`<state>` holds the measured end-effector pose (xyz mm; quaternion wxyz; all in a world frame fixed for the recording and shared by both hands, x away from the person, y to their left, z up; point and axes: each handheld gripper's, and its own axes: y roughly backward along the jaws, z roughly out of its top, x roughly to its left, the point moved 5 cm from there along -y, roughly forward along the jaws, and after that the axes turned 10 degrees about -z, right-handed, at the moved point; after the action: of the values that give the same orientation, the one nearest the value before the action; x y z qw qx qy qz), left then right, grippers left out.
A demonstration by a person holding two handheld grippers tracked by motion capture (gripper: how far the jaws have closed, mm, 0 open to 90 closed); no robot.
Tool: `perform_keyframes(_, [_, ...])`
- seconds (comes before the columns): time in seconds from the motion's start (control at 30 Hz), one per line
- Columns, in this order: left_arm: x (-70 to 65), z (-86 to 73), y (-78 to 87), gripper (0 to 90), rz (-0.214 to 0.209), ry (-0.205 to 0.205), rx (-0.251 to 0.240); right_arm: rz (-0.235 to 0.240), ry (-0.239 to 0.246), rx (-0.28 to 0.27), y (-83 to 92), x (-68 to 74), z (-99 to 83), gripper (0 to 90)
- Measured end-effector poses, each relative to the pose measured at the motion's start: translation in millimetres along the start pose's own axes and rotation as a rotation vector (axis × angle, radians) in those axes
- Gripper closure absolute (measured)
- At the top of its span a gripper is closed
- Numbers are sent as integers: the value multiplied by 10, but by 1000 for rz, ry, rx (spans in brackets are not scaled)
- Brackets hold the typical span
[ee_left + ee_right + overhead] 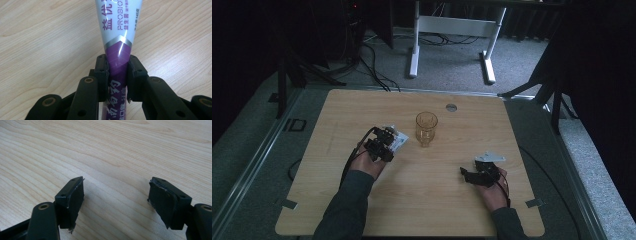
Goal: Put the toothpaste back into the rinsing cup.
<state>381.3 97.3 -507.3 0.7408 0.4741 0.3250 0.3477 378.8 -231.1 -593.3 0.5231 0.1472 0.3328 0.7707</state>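
A pale wooden surface (437, 200) stands in a dim room. In the high view, the left gripper (393, 141) holds a white-and-purple tube (398, 140) left of an amber glass (426, 128); swinging it carelessly could topple the glass. In the left gripper view, the pads pinch the tube's (119, 47) purple end, which might slip. In the right gripper view, the right gripper (116, 195) is spread wide, empty.

A light wooden table (437, 200) with rounded corners stands on grey carpet (452, 65) in a dim room. Behind it a white-legged desk frame (452, 25) stands on the carpet, with black cables (372, 65) trailing across the floor beside it. Dark curtains (597, 75) and black stand legs (287, 75) close in the sides.
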Motion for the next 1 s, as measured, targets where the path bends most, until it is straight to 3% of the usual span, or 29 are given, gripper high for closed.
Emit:
perform_keyframes(0.2, [24,14,51,738,5,9,-21,0,-1,0,0,1,0,282])
perform_keyframes(0.5, [50,55,152,738,16,15,-90,0,0,0,0,0,0,282])
perform_keyframes(0.67, [72,68,180,738,-19,26,-111,0,0,-1,-1,0,0,282])
perform_keyframes(1.0, [107,81,258,738,-43,45,-170,0,0,-1,-1,0,0,282])
